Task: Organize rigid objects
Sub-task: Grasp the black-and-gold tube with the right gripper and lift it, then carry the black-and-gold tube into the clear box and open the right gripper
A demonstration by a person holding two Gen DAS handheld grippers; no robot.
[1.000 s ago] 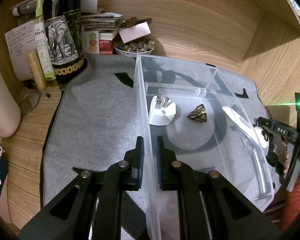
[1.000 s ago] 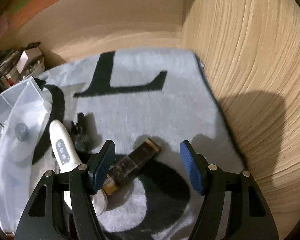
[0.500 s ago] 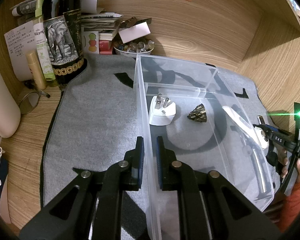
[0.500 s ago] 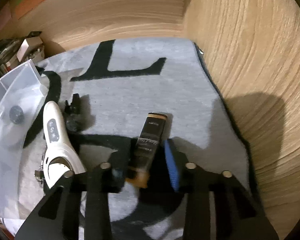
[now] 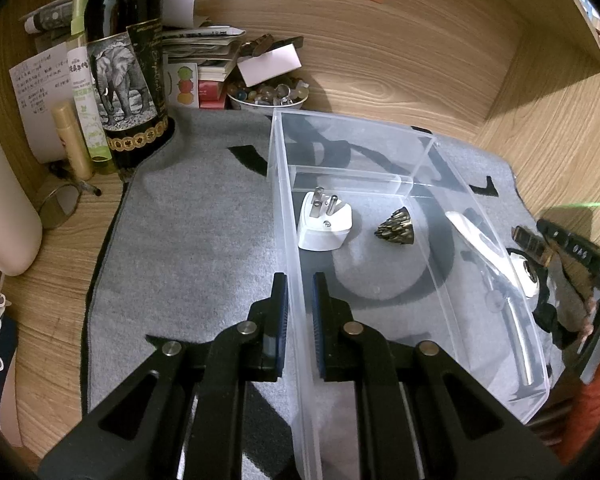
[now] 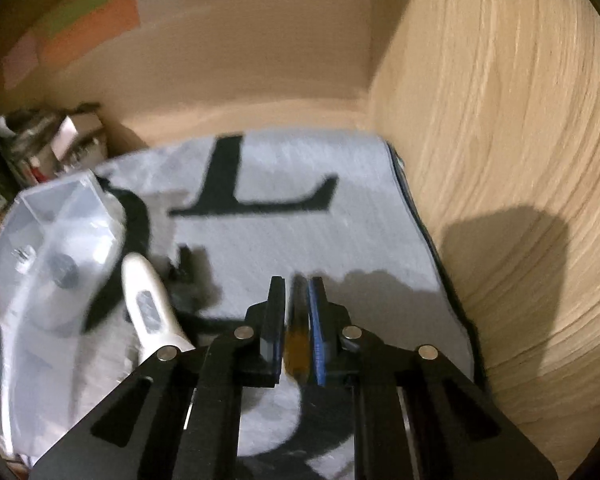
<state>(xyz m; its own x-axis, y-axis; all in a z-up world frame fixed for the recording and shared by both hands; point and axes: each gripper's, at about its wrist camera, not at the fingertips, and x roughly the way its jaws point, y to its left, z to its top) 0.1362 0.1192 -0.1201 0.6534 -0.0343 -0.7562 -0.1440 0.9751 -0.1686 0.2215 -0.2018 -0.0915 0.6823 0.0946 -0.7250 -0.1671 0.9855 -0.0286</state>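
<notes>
1. The right gripper has just been closing and now pinches a slim dark bar with an amber end between its blue pads; gripped across its narrow faces and clear of the mat, it looks ready to be carried to the clear bin.
2. The left gripper is clamped on the near-left wall of the clear bin, one pad inside and one outside, most likely to keep the light box from sliding while things go in.
3. The clear bin is thin, glossy, see-through plastic with straight walls, standing on a grey felt-like mat printed with black letters.
4. Inside the clear bin lie a white plug adapter with metal prongs and a small ridged bronze cone.
5. Just right of the clear bin, on the mat, rest a smooth white handled device and a small black part, not yet sorted.
6. Behind the clear bin stand a dark glass bottle and a bowl of beads on the wooden desk.
</notes>
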